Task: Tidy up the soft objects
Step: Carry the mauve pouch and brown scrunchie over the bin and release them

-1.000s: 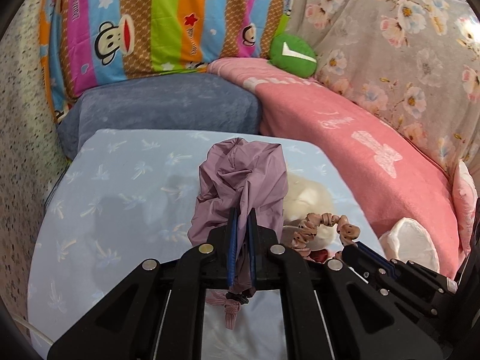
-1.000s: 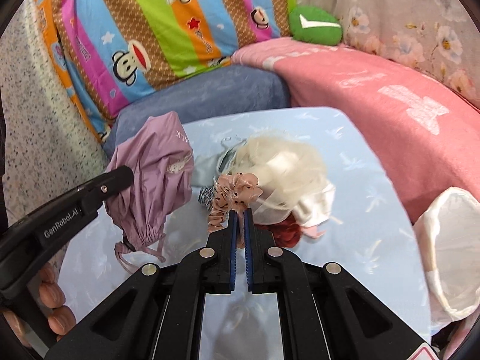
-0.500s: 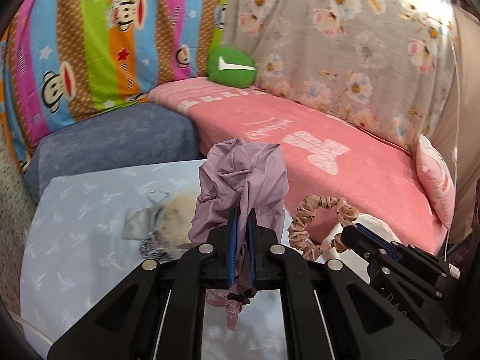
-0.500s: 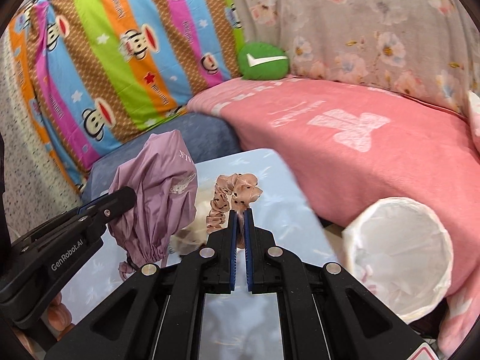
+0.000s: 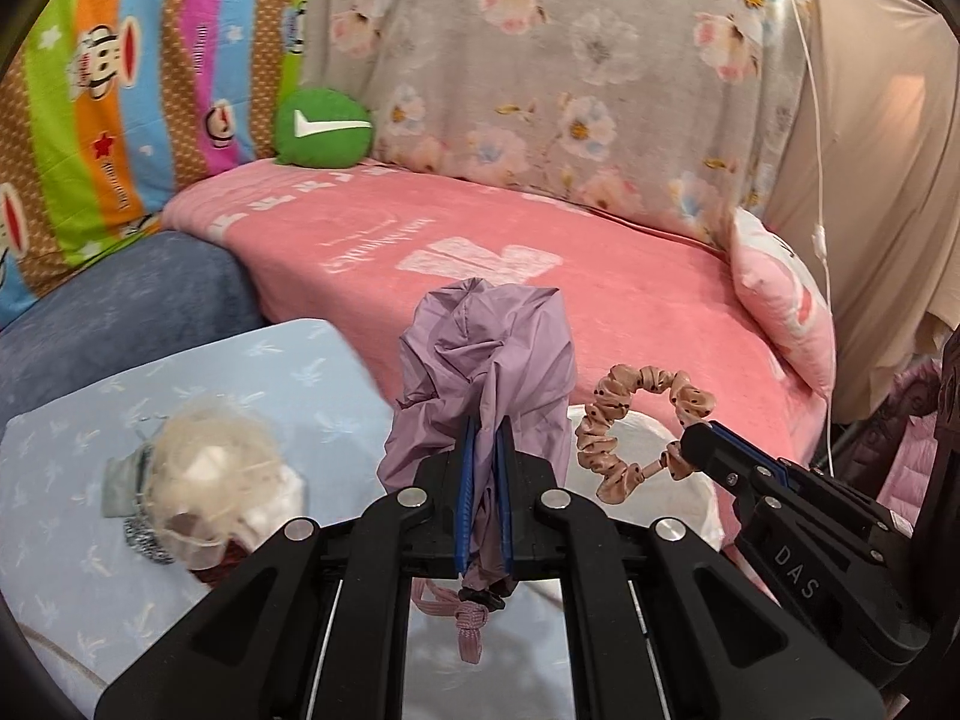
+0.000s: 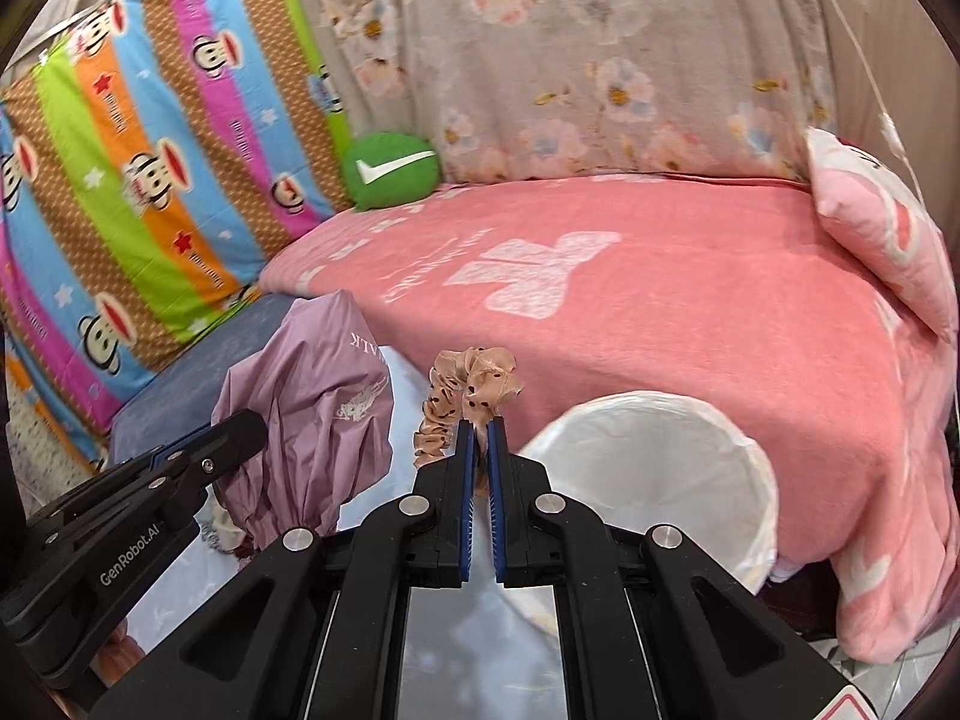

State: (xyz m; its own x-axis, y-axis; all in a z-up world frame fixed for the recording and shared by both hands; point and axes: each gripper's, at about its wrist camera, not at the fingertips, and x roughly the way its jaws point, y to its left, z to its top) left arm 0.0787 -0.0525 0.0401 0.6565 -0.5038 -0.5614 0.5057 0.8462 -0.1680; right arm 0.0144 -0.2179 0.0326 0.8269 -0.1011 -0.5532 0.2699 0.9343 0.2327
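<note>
My left gripper (image 5: 486, 438) is shut on a crumpled lilac drawstring pouch (image 5: 486, 360), whose cord hangs below the jaws. The same pouch (image 6: 312, 402) shows at the left of the right wrist view, held in the air. My right gripper (image 6: 478, 429) is shut on a peach dotted scrunchie (image 6: 465, 396); that scrunchie (image 5: 636, 426) also hangs to the right of the pouch in the left wrist view. Just beyond both sits a white round basket (image 6: 654, 468), its mouth open, beside the pink bed. A pile of soft items (image 5: 204, 480) lies on the pale blue table.
A pale blue cloth-covered table (image 5: 72, 540) lies at lower left. A pink blanket (image 6: 660, 300) covers the bed behind, with a green cushion (image 6: 390, 171), a pink pillow (image 6: 882, 234), a striped monkey pillow (image 6: 150, 180) and a blue-grey cushion (image 5: 120, 312).
Both grippers have swung right and upward together, carrying the pouch and the scrunchie away from the pile on the table toward the white basket, which now shows large just ahead.
</note>
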